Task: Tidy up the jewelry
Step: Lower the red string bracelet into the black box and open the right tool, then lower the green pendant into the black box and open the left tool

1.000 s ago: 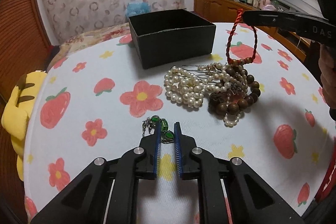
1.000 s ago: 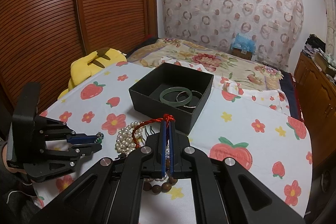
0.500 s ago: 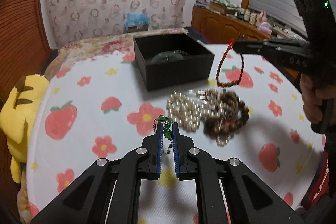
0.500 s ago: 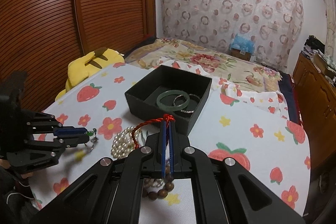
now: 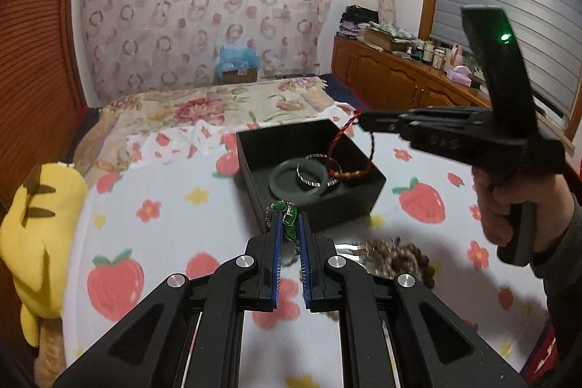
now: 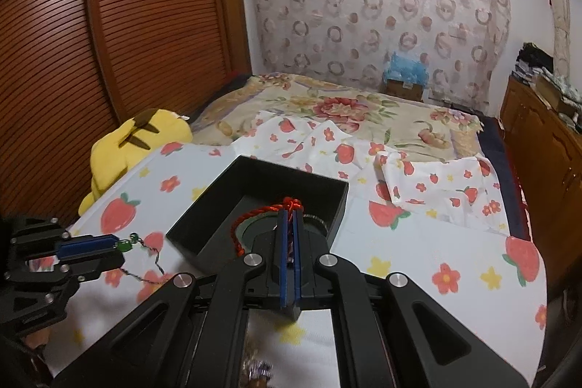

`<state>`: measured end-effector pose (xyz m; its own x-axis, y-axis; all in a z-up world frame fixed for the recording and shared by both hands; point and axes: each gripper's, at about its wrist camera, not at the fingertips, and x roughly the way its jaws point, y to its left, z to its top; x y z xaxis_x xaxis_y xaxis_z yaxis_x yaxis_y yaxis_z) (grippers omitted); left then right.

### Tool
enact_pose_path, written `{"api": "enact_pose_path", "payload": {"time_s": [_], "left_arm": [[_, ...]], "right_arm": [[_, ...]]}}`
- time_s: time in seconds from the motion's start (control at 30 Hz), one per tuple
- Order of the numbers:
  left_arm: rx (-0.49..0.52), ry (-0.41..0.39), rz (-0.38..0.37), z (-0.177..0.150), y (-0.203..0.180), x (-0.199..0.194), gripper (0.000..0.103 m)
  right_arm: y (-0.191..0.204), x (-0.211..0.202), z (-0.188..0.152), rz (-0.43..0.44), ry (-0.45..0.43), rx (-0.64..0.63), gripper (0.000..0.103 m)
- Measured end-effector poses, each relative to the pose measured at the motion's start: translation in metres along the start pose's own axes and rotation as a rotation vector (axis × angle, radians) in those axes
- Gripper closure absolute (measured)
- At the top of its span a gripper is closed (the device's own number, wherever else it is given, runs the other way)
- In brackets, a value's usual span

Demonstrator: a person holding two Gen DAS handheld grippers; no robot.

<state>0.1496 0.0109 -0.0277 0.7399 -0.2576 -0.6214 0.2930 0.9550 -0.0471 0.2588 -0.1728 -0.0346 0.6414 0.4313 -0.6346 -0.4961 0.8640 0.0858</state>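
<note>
The beaded pile [image 5: 396, 259] near the black box [image 5: 349, 206] is motion-blurred; individual strands cannot be separated. In the right wrist view the right gripper [image 6: 290, 217] hides most of the box's contents, and the left gripper [image 6: 120, 248] body is cut off at the left edge.

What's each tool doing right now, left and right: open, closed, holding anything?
Left tool: closed on the green-stone chain bracelet.
Right tool: closed on the red cord bracelet, which hangs over the black box.
</note>
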Motion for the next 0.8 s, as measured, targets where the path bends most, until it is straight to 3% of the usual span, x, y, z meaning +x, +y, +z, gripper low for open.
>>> {"api": "enact_pose_path", "payload": {"time_s": [0.2,0.27,0.3,0.33,0.8], "left_arm": [[0.004,-0.007,0.007,0.020,0.001,0.010,0.095],[0.003,-0.008,0.007,0.026,0.001,0.014,0.095],[0.004,-0.007,0.007,0.029,0.000,0.016,0.095],[0.007,-0.008,0.007,0.032,-0.001,0.019,0.095],[0.030,-0.022,0.014,0.067,-0.020,0.041,0.095]], "right_arm": [[0.000,0.020,0.005,0.025,0.036,0.034,0.098],[-0.001,0.023,0.002,0.026,0.046,0.028,0.091],[-0.001,0.023,0.000,0.030,0.045,0.028,0.081],[-0.003,0.021,-0.003,0.029,0.042,0.028,0.080],[-0.011,-0.028,-0.043,0.037,0.009,-0.001,0.080]]}}
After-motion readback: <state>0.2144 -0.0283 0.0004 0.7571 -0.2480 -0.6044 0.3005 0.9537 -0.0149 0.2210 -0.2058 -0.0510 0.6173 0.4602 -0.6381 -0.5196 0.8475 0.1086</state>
